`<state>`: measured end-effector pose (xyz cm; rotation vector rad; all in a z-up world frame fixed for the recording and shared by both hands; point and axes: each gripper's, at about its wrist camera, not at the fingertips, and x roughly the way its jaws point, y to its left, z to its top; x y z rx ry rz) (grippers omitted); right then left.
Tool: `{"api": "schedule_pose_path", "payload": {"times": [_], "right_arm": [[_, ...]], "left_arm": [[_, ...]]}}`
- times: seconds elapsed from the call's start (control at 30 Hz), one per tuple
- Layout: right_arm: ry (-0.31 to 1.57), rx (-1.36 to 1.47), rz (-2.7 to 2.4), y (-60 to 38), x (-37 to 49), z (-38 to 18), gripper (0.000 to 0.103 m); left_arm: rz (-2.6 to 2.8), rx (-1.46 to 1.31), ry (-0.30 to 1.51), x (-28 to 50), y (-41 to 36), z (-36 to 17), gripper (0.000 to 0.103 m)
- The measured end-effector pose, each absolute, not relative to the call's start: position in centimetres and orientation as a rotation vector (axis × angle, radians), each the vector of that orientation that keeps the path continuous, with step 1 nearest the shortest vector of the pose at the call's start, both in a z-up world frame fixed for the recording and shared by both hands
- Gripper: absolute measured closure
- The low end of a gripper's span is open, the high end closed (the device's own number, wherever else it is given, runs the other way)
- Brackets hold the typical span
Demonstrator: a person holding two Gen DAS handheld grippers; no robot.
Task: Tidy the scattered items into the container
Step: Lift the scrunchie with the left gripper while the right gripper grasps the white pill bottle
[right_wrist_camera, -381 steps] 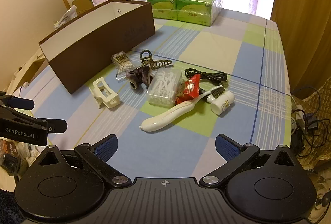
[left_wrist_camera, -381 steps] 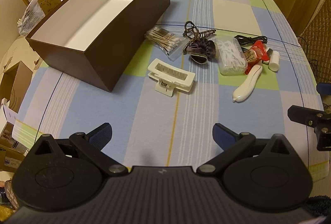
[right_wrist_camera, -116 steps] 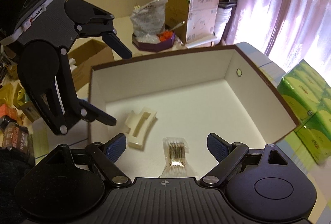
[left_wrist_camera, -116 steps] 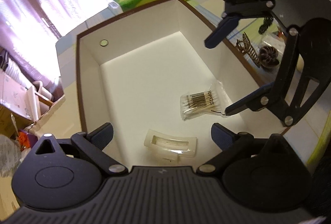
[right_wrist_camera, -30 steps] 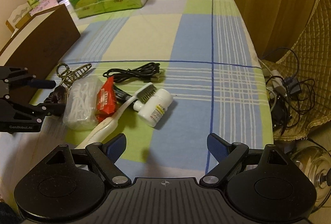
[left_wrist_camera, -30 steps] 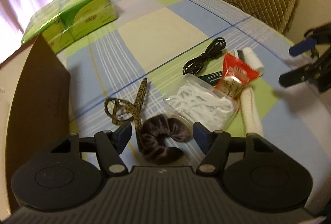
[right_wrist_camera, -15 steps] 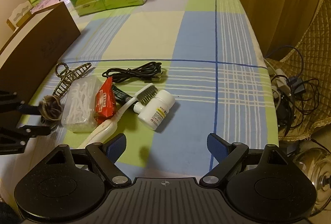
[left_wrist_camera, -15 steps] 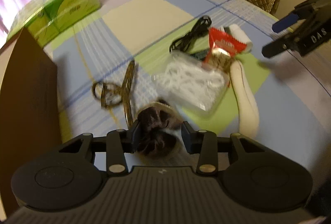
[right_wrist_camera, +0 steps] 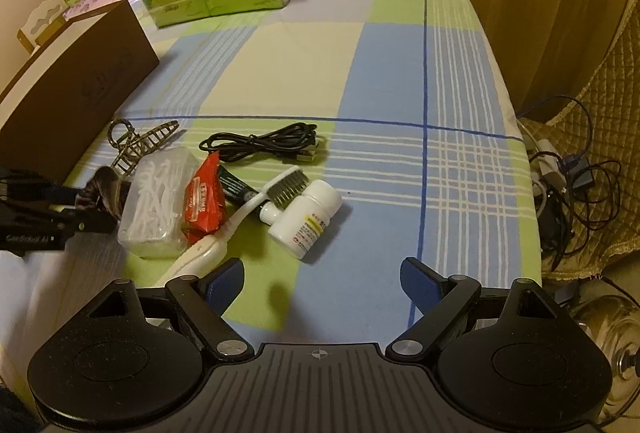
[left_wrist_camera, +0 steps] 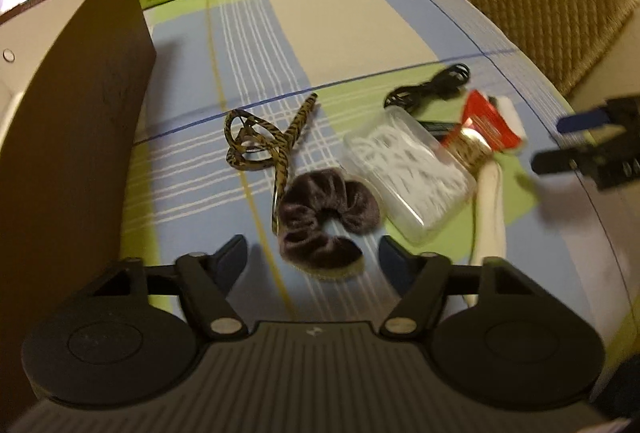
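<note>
A left gripper (left_wrist_camera: 312, 253) hangs over a dark purple velvet scrunchie (left_wrist_camera: 326, 223) lying on the blue, green and cream checked tablecloth (left_wrist_camera: 352, 17), its blue-padded jaws having just opened; the scrunchie sits between them but neither pad presses on it. Beside the scrunchie lie a tortoiseshell-patterned claw hair clip (left_wrist_camera: 266, 141) and a clear plastic box of white floss picks (right_wrist_camera: 156, 201). Further along the pile sit a red foil sachet (right_wrist_camera: 204, 197), a white-handled toothbrush (right_wrist_camera: 240, 217), a white pill bottle with a printed label (right_wrist_camera: 306, 219) and a coiled black cable (right_wrist_camera: 264, 145). The right gripper (right_wrist_camera: 322, 283) hovers near the bottle, fingers wide apart and empty. The brown cardboard box with a white lining (left_wrist_camera: 76, 137), the container for all of this, stands at the left of the table, its inside hidden from both views. Judging by the seven items out on the cloth, most of the tidying remains, and the scrunchie looks like the next to go.
</note>
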<state>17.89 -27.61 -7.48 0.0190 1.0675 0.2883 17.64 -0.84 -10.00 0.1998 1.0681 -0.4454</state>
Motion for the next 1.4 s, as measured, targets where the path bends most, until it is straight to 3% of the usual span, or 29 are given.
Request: {"api": "schedule_pose_path", "payload": {"times": [0.1, 0.23, 0.4, 0.47, 0.5, 0.53, 0.57, 0.77, 0.87, 0.9, 0.93, 1.1, 1.4], "right_arm": [[1.070, 0.024, 0.286, -27.8, 17.8, -7.6, 0.013], [1.070, 0.020, 0.306, -27.6, 17.7, -7.7, 0.013], [1.042, -0.028, 0.364, -27.0, 17.7, -7.8, 0.013], [1.020, -0.072, 0.399, -26.8, 18.0, -8.0, 0.013], [1.008, -0.096, 0.420, -26.8, 18.1, -8.1, 0.013], [0.996, -0.124, 0.446, -26.7, 18.3, -8.2, 0.013], [0.983, -0.158, 0.474, -26.6, 18.4, -8.4, 0.013], [0.939, -0.343, 0.621, -26.1, 19.5, -9.4, 0.013], [0.911, -0.377, 0.674, -25.9, 20.0, -9.7, 0.015], [0.907, -0.394, 0.687, -25.7, 20.2, -9.8, 0.025], [0.911, -0.406, 0.710, -25.6, 20.4, -9.9, 0.043], [0.919, -0.413, 0.724, -25.4, 20.6, -10.0, 0.049], [0.970, -0.348, 0.648, -26.0, 18.0, -9.8, 0.049]], "left_arm": [[-0.440, 0.150, 1.100, 18.1, -0.6, -10.5, 0.075], [-0.454, 0.164, 1.090, 17.3, 0.0, -10.3, 0.084], [-0.458, 0.175, 1.143, 16.0, 1.7, -9.8, 0.081], [-0.445, 0.185, 1.157, 15.6, 2.1, -9.7, 0.069], [-0.439, 0.185, 1.151, 15.4, 2.2, -9.7, 0.056], [-0.440, 0.181, 1.138, 15.3, 2.3, -9.6, 0.049], [-0.436, 0.177, 1.123, 15.3, 2.3, -9.5, 0.049], [-0.426, 0.142, 1.080, 16.8, 1.6, -10.2, 0.050], [-0.419, 0.186, 1.067, 16.9, 1.2, -10.4, 0.072], [-0.421, 0.192, 1.068, 16.8, 1.2, -10.4, 0.073], [-0.423, 0.190, 1.073, 16.7, 1.3, -10.4, 0.076], [-0.416, 0.187, 1.098, 16.0, 1.9, -10.2, 0.078], [-0.437, 0.198, 1.143, 13.9, 2.1, -9.9, 0.076]]}}
